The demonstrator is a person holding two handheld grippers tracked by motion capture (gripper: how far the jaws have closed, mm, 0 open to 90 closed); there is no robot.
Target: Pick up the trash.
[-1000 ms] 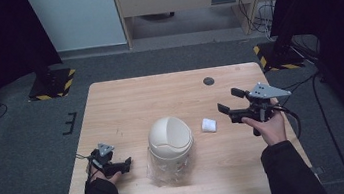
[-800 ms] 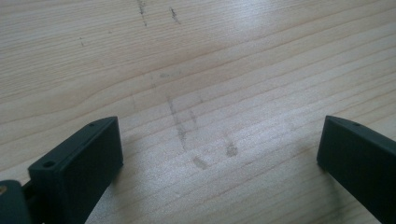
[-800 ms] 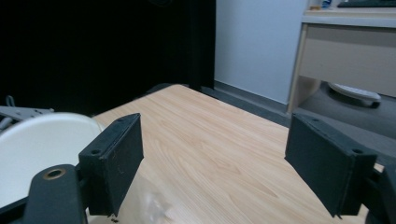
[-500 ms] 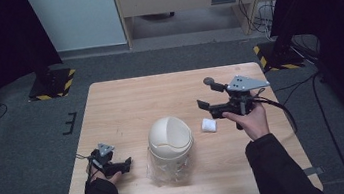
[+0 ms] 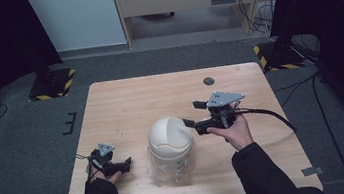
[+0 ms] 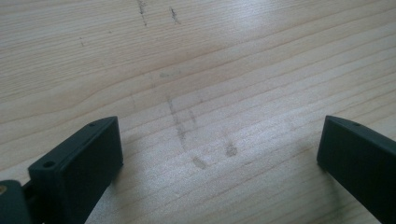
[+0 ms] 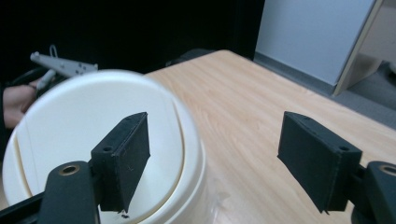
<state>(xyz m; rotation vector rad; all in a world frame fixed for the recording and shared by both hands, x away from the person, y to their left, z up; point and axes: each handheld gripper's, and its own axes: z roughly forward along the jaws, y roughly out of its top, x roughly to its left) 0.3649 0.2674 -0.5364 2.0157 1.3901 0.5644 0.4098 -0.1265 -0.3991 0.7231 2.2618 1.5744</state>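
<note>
A small bin with a cream domed lid (image 5: 167, 135) and a clear body (image 5: 169, 170) stands at the front middle of the wooden table (image 5: 135, 102). My right gripper (image 5: 193, 114) hovers just right of the dome, pointing left at it. Its jaws are open and have just been closing a little. In the right gripper view the dome (image 7: 56, 140) lies behind the left jaw of my right gripper (image 7: 215, 154), and nothing is pressed between the jaws. My left gripper (image 5: 118, 164) rests near the front left edge, open over bare wood (image 6: 215, 140).
A dark round spot (image 5: 208, 80) marks the table's far right part. The right gripper's cable (image 5: 273, 114) trails off to the right. Striped stand feet (image 5: 52, 85) (image 5: 275, 55) sit on the floor beyond the far corners.
My right gripper has moved left toward the dome and now covers the small white thing that lay beside it. The left gripper has stayed put.
</note>
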